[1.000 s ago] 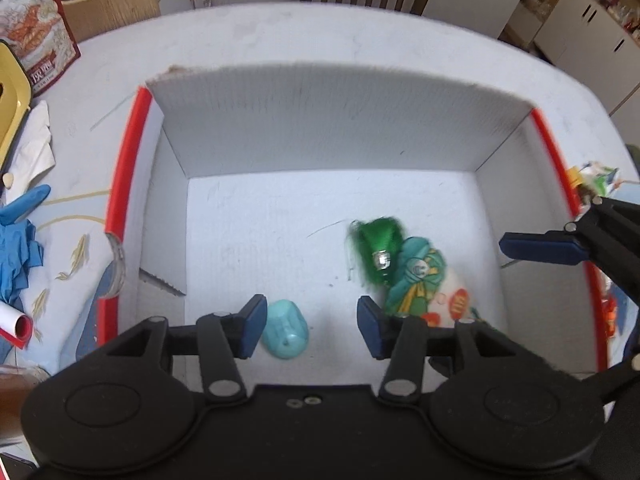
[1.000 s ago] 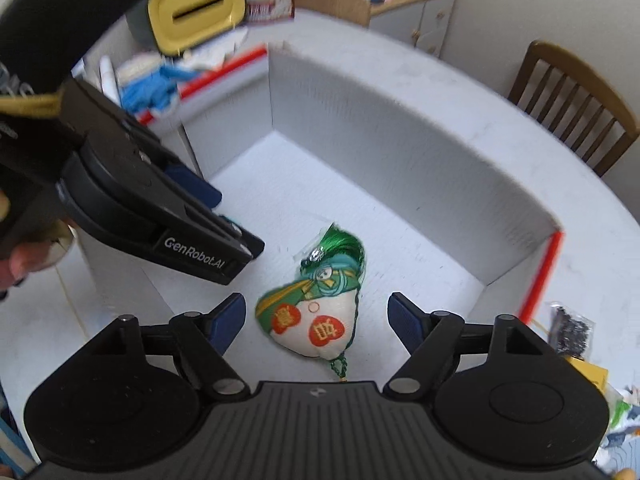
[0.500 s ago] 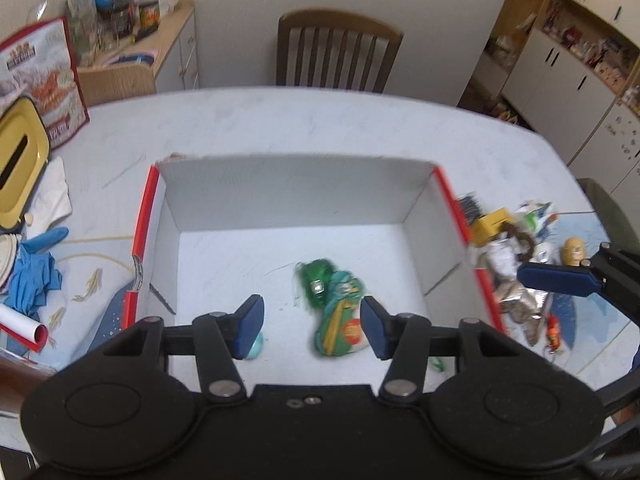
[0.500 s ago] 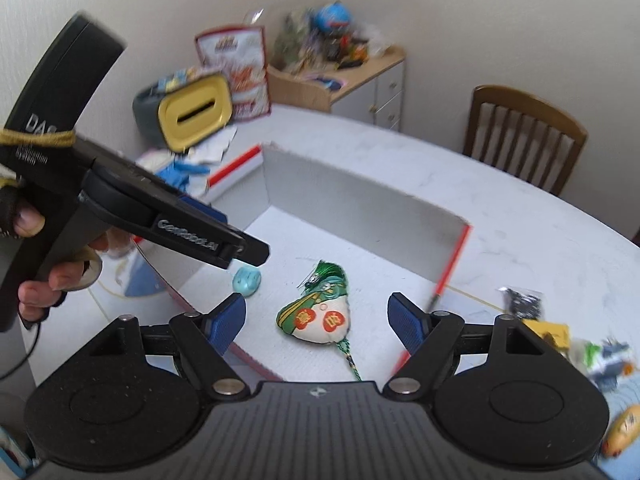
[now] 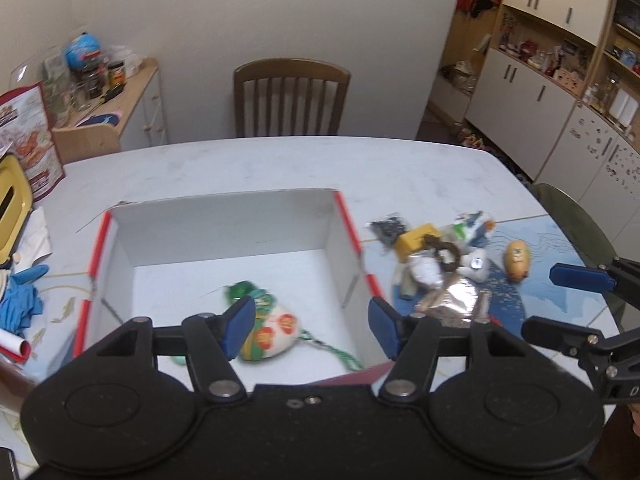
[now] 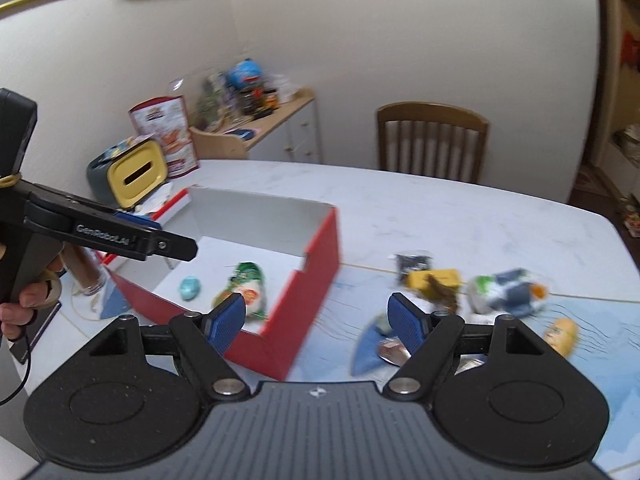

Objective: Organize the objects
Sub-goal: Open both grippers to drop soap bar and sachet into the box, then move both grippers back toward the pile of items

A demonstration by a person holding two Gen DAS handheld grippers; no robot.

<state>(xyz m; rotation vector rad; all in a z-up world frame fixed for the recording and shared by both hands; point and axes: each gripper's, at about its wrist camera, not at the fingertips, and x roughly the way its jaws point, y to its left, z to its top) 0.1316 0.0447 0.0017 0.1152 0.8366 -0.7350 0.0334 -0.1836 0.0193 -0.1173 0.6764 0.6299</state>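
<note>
both claws [image 5: 310,330] [image 6: 316,322] are hanging open and empty, two things are lying in the box [image 5: 224,220], a pile [image 5: 436,264] is waiting by the worktop's right edge.

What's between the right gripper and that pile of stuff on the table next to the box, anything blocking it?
Nothing visible blocks it. The right gripper is open and empty, above the table, with the pile ahead and slightly right. The red box wall stands to the pile's left, not across that path.
</note>
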